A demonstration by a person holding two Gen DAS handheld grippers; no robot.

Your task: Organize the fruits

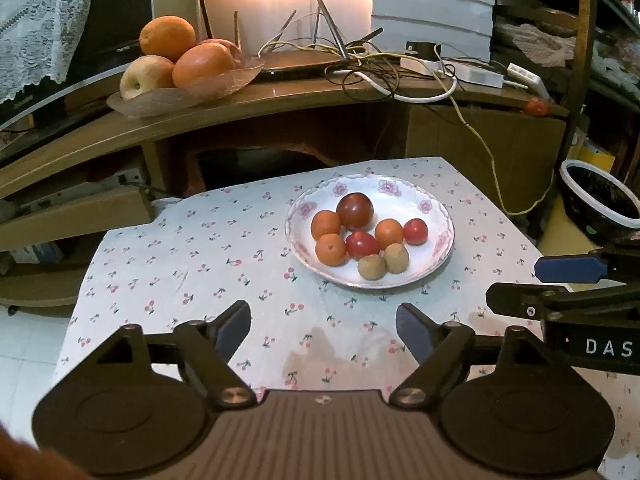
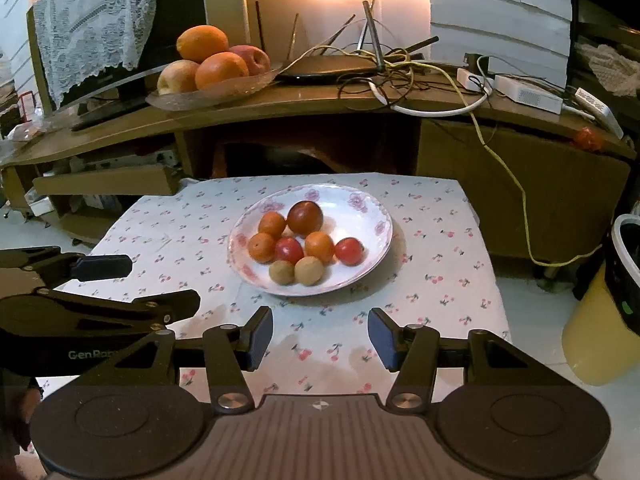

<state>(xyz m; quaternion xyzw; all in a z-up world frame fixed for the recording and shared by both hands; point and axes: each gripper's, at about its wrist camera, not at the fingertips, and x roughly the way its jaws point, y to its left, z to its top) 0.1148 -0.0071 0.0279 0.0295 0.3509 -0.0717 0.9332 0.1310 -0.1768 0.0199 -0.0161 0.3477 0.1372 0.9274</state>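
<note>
A white flowered plate (image 1: 400, 186) (image 2: 362, 204) sits on the cherry-print tablecloth (image 1: 180, 264). It holds several fruits: a dark red one (image 1: 355, 211) at the back, three small oranges (image 1: 326, 224), two small red fruits (image 1: 416, 231) and two brown kiwis (image 1: 372, 267) at the front. My left gripper (image 1: 322, 312) hovers open over the cloth in front of the plate, nothing between its fingers. My right gripper (image 2: 320, 320) is also open and empty, just short of the plate. Each gripper shows in the other's view, side by side: the right (image 1: 532, 284), the left (image 2: 148, 284).
Behind the table a wooden shelf carries a glass dish (image 1: 160, 100) of large oranges and apples, a router and tangled cables (image 1: 380, 64). A yellow cable hangs down at the right. A white-rimmed bin (image 1: 600, 200) and a yellow container (image 2: 592, 340) stand on the floor to the right.
</note>
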